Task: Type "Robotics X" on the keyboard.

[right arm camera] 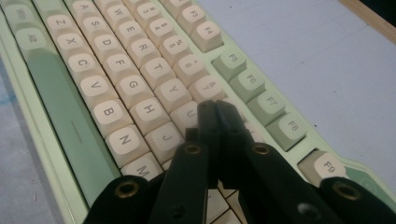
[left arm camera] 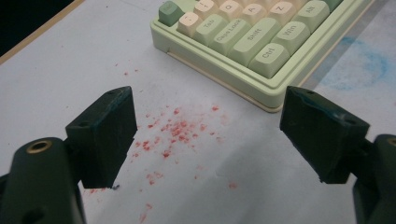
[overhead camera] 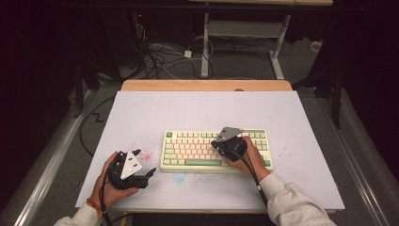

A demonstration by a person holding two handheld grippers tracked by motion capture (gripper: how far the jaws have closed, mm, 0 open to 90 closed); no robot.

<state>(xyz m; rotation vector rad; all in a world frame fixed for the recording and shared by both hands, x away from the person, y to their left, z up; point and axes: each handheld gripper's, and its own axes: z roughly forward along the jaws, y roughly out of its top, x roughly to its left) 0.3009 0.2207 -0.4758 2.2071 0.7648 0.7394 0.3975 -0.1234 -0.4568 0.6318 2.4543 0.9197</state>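
Two tools at near bench edge. Left tool (overhead camera: 143,165) released, jaws wide, resting beside red crumbs (left arm camera: 175,133), just left of keyboard (overhead camera: 188,165). Right tool (right arm camera: 215,116) clenched on nothing, tips over U key (right arm camera: 186,113). Keyboard mid-bench on white bench sheet (overhead camera: 141,113). Step in hand, judged: key pressing. Next: short straight dip onto one key, without clipping neighbours.

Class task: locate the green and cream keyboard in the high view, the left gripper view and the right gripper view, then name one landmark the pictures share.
High view: keyboard at table centre, under the right gripper.
Left gripper view: its left corner, upper right.
Right gripper view: keys across the frame.
Shared landmark: the white table sheet.
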